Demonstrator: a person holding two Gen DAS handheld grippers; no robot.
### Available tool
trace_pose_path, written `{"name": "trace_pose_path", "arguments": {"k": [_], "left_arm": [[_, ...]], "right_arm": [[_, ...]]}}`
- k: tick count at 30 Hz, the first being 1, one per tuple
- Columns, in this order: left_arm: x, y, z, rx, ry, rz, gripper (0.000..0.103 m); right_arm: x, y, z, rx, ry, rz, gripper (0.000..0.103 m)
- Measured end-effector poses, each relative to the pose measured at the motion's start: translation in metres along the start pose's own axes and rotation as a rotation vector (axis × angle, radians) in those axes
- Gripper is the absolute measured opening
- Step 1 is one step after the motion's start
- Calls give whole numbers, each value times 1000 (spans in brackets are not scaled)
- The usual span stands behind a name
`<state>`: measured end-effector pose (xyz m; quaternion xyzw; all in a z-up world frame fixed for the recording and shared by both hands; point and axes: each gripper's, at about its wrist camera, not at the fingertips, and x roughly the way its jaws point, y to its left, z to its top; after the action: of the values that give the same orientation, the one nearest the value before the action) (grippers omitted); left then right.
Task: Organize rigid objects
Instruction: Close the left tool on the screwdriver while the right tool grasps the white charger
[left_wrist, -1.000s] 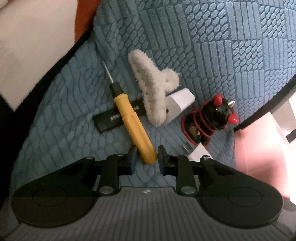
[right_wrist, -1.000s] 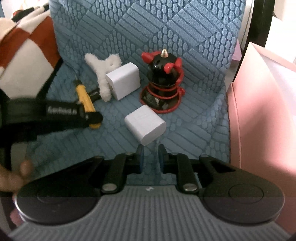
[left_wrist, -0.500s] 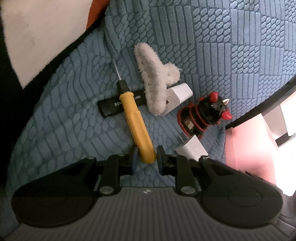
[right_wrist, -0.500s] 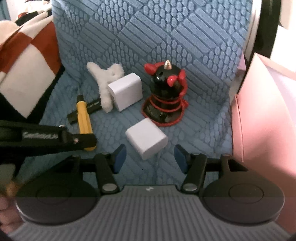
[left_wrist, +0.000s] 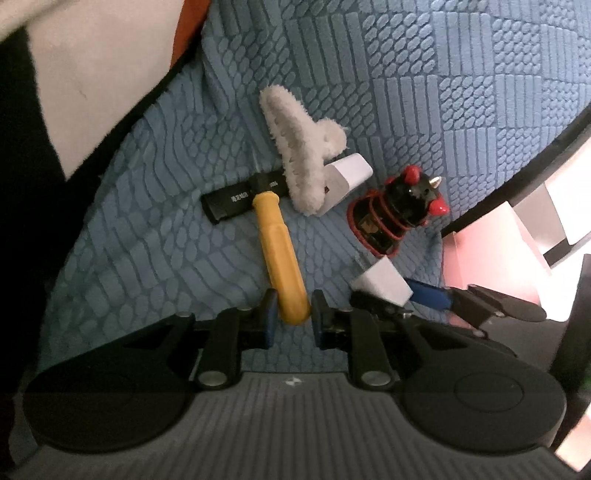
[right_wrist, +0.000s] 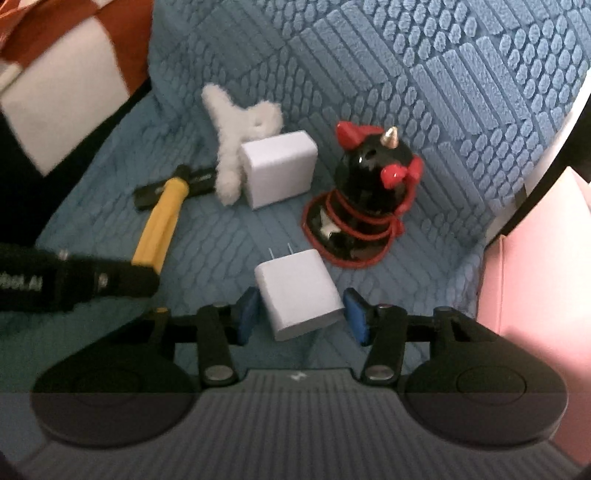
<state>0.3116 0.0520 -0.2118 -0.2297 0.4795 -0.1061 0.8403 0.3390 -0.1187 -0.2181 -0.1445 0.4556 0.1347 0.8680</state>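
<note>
Left hand-held gripper (left_wrist: 291, 318) clenched on yellow plastic-handled screwdriver (left_wrist: 281, 258), right hand-held gripper (right_wrist: 300, 314) released astride small white plastic charger cube (right_wrist: 300, 295); risks skewing it.

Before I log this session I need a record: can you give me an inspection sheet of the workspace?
Surface: blue textured cushion.
Job's things: yellow-handled screwdriver lying across a black stick; near white charger, prongs away from the camera; far white charger; black and red figurine, upright.
Clutter: fluffy white hair claw against the far charger.
Grippers: left tool shut on the screwdriver handle; right tool open, straddling the near charger.
Cables: nothing seen.
Surroundings: pink box at right; checked fabric at left.
</note>
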Motion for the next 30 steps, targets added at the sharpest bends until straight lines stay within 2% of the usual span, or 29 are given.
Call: {"name": "trace_pose_path", "arguments": {"k": [3,11,16,23,26,30], "left_arm": [[-6,-1,-10,6,0,0,21],[-28,-10,-49,57,4,9,21],[-44,-15,-73,83,11,11,21],[-65,-24,-104,70,13,24,21],[-67,-23,-117,31,13,42,20],[-67,-24,-122,23,-1,49,21]], "right_arm": [[-16,6,-10,-38,8,-35,52],[-70,8,-50,56,-9,-24,50],[-98,23,-70,61,-48,-34,49],[-119,42,-96,42,-67,-15,49],[-124,46,-108,55,-73,-3,48],[-127,49,-113,52,-85,13,48]]}}
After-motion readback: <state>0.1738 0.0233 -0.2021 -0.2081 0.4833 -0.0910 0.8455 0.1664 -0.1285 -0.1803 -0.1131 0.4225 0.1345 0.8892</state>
